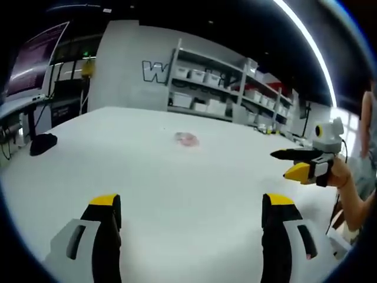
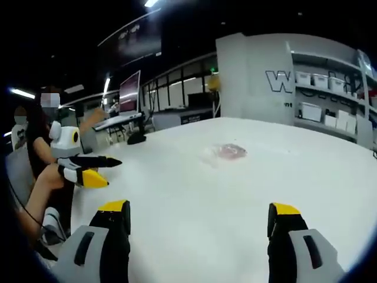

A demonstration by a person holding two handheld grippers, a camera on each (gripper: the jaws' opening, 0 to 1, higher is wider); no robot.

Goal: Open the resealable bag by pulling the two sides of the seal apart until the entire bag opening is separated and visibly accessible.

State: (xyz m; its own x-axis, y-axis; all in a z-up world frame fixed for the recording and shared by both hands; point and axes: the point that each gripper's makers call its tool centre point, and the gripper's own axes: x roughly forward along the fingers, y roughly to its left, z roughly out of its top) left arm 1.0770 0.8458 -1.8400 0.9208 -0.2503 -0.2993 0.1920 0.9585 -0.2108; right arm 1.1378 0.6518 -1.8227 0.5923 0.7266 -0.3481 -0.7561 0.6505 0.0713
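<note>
Approaching comes first: the small clear plastic resealable bag with pinkish contents [image 1: 187, 139] [image 2: 227, 151] lies far off on the white surface [image 1: 177, 194], untouched. Both grippers' fingers spread wide, empty; next, reach its seal.

Dim hall, bright ceiling strip light [image 1: 309, 44]; white table [image 1: 194, 194] evenly lit; fisheye-bent edges, soft focus.

left gripper [image 1: 191, 206] jaws spread, right gripper [image 2: 200, 213] likewise
</note>
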